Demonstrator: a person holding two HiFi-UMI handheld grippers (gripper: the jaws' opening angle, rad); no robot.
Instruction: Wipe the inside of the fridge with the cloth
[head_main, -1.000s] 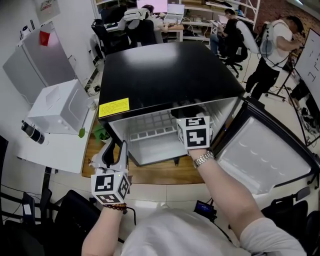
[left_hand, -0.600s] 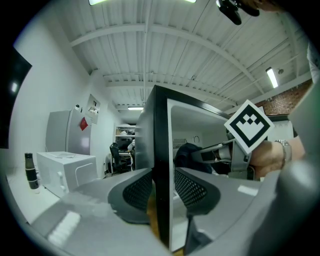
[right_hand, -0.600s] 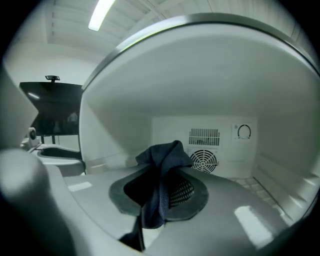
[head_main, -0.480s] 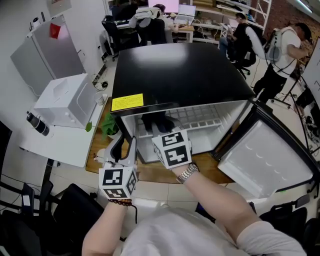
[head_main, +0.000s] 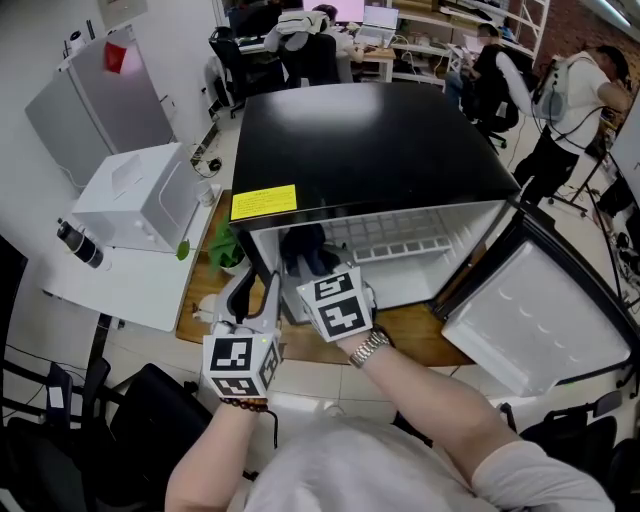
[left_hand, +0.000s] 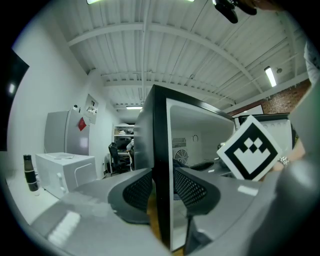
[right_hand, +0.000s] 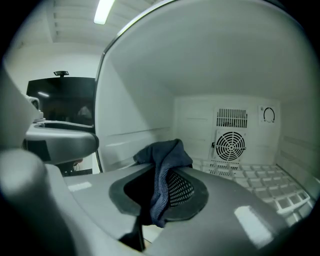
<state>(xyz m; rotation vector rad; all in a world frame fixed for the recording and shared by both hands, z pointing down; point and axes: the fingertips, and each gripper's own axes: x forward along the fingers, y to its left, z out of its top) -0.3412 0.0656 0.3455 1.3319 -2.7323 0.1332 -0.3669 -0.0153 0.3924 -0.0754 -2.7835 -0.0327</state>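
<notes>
A black mini fridge (head_main: 370, 140) stands with its door (head_main: 530, 320) swung open to the right, showing a white interior and a wire shelf (head_main: 400, 240). My right gripper (head_main: 315, 272) reaches into the left part of the interior, shut on a dark blue cloth (head_main: 303, 248). In the right gripper view the cloth (right_hand: 167, 155) hangs bunched between the pads of the right gripper (right_hand: 160, 187), close to the fridge's left inner wall (right_hand: 135, 115). My left gripper (head_main: 255, 287) sits at the fridge's front left edge. Its jaws straddle the left wall (left_hand: 161, 150), pads against both sides.
A rear fan grille (right_hand: 230, 145) sits behind the shelf. A white table at left carries a white box (head_main: 130, 205) and a black bottle (head_main: 78, 245). A grey fridge (head_main: 95, 110) stands behind it. The black fridge rests on a wooden platform (head_main: 410, 340). People work at desks behind.
My right gripper has carried the cloth from the middle right of the fridge interior over to its left side and slightly down. The left gripper has stayed on the fridge's left wall.
</notes>
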